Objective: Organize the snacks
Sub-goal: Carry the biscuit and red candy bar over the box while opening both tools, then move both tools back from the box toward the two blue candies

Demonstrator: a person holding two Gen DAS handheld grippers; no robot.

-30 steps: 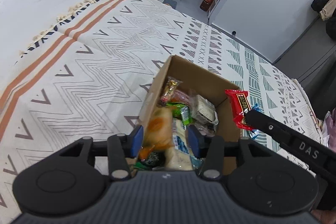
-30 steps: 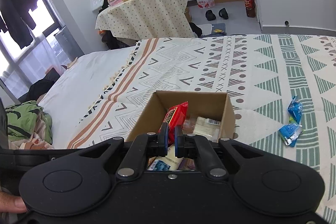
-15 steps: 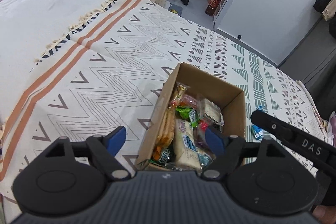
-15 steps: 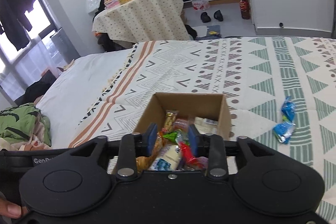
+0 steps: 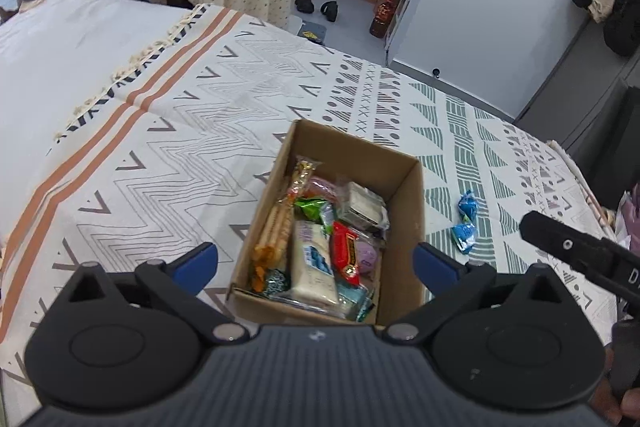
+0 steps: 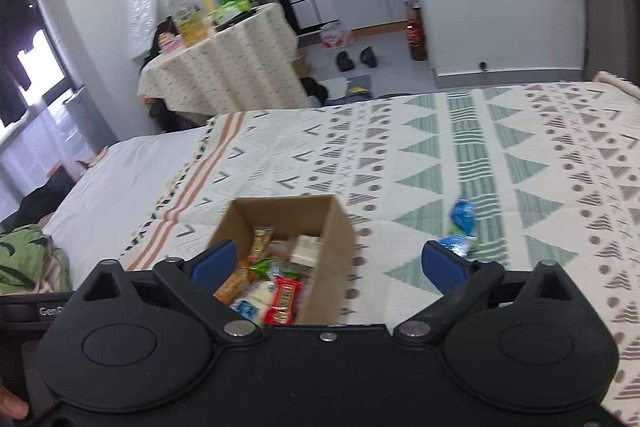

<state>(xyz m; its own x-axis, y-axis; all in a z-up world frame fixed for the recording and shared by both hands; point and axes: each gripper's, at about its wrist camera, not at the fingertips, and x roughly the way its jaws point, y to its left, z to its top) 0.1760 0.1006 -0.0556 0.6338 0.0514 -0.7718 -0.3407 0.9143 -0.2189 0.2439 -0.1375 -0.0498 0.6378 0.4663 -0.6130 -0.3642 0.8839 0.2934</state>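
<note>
A brown cardboard box (image 5: 404,211) sits on the patterned bed cover and holds several snack packets, among them a red packet (image 5: 347,253), a white packet (image 5: 311,267) and an orange biscuit pack (image 5: 276,231). The box also shows in the right wrist view (image 6: 334,239), with the red packet (image 6: 283,299) inside. Two blue snack packets (image 5: 465,223) lie on the cover right of the box; they also show in the right wrist view (image 6: 460,227). My left gripper (image 5: 316,263) is open and empty above the box's near end. My right gripper (image 6: 328,263) is open and empty above the box.
The bed cover (image 5: 192,131) spreads left and beyond the box. Part of the right gripper's body (image 5: 580,255) reaches in at the right of the left wrist view. A cloth-covered table (image 6: 216,67) with bottles stands past the bed. Green clothing (image 6: 28,259) lies at the left.
Both grippers opened and pulled up and back. The left one let go of the orange and white packets, the right one dropped the red packet; all now lie in the box.
</note>
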